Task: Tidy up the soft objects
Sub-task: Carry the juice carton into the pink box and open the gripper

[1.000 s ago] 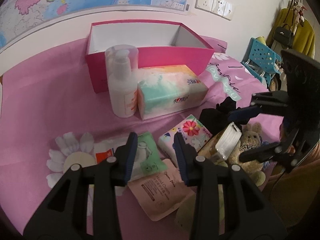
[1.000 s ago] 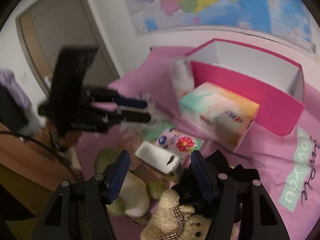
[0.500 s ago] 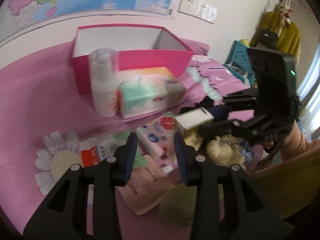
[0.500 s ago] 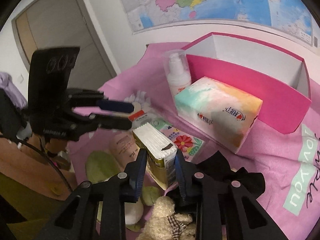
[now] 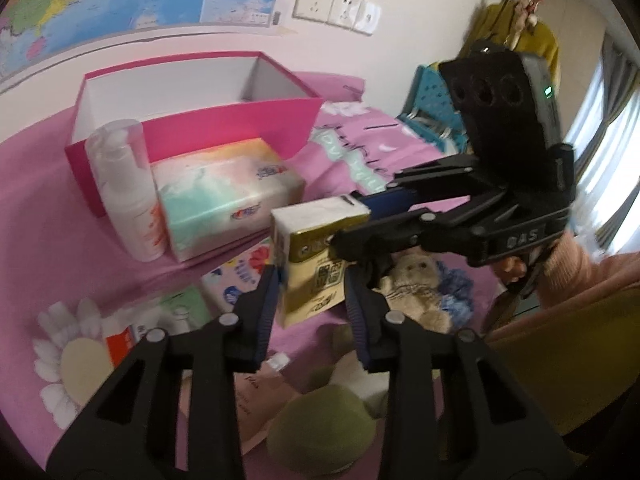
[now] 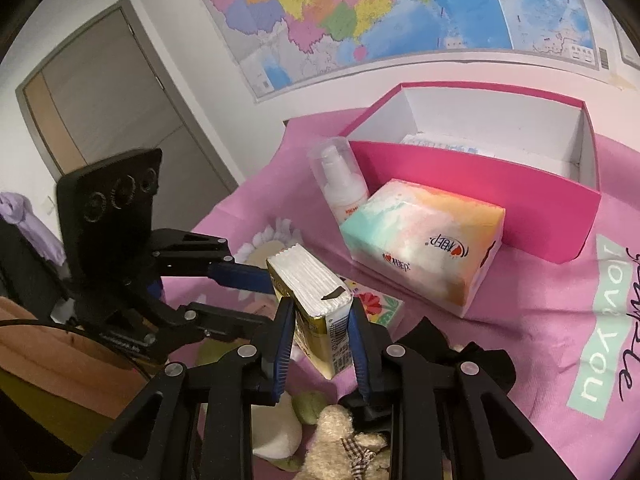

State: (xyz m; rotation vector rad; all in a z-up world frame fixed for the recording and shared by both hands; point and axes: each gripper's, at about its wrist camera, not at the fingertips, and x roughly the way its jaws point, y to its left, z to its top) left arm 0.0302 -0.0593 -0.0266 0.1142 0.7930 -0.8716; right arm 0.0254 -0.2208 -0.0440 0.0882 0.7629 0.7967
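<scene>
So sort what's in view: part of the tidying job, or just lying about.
Job: gold tissue pack in the right gripper, large tissue pack, teddy bear, pink box.

Lying about: pump bottle, wall map, sockets.

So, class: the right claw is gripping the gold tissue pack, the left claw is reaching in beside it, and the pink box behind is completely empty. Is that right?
Not quite. The pink box is not empty: the right wrist view shows a white pack lying inside it, against the near wall. The rest stands: the right claw grips the gold tissue pack, and the left claw reaches in beside it.
</scene>
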